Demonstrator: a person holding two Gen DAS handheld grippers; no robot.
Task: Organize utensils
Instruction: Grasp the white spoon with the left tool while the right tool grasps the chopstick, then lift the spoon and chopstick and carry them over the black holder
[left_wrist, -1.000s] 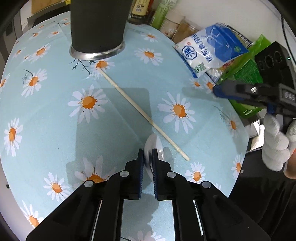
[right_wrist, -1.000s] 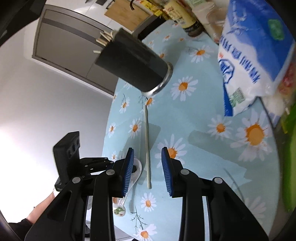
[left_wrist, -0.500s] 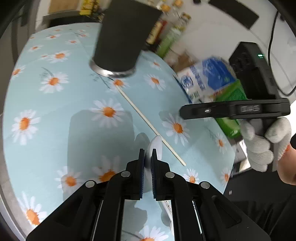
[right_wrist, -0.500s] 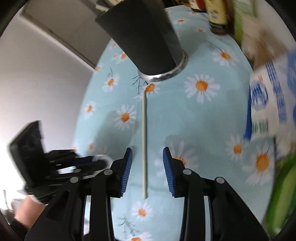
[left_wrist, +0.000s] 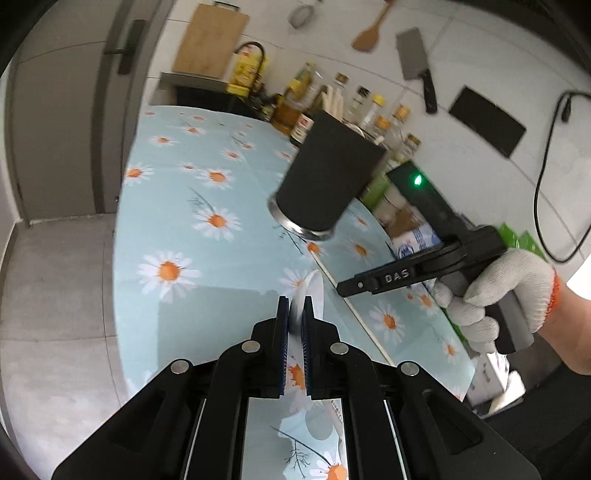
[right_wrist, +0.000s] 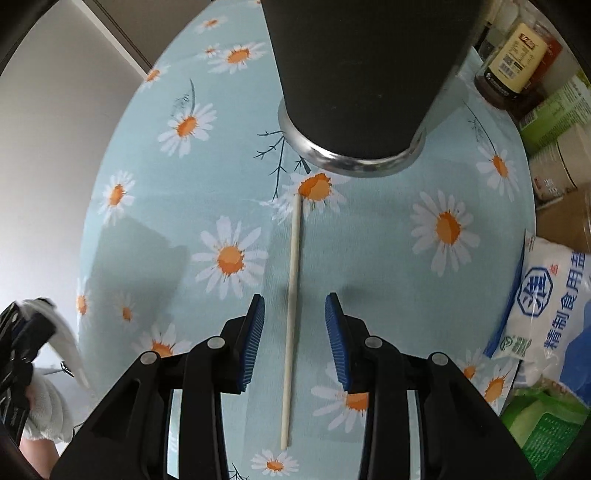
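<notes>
My left gripper (left_wrist: 294, 317) is shut on a white ceramic spoon (left_wrist: 314, 295) and holds it above the table. It shows blurred at the far left of the right wrist view (right_wrist: 55, 332). A pale chopstick (right_wrist: 292, 295) lies on the daisy tablecloth (right_wrist: 147, 229), one end near the foot of the black utensil holder (right_wrist: 365, 74). My right gripper (right_wrist: 295, 332) is open, with one finger on each side of the chopstick, apart from it. The left wrist view shows the holder (left_wrist: 328, 184), the chopstick (left_wrist: 354, 314) and the right gripper (left_wrist: 373, 284).
A blue-and-white salt bag (right_wrist: 550, 306) and a green packet (right_wrist: 543, 432) lie at the table's right edge. Bottles and jars (left_wrist: 332, 107) stand behind the holder against the wall. The table's left edge drops to the floor (left_wrist: 55, 295).
My left gripper has lifted with the spoon and tilted up toward the holder. My right gripper has moved over the chopstick so that its fingers straddle it.
</notes>
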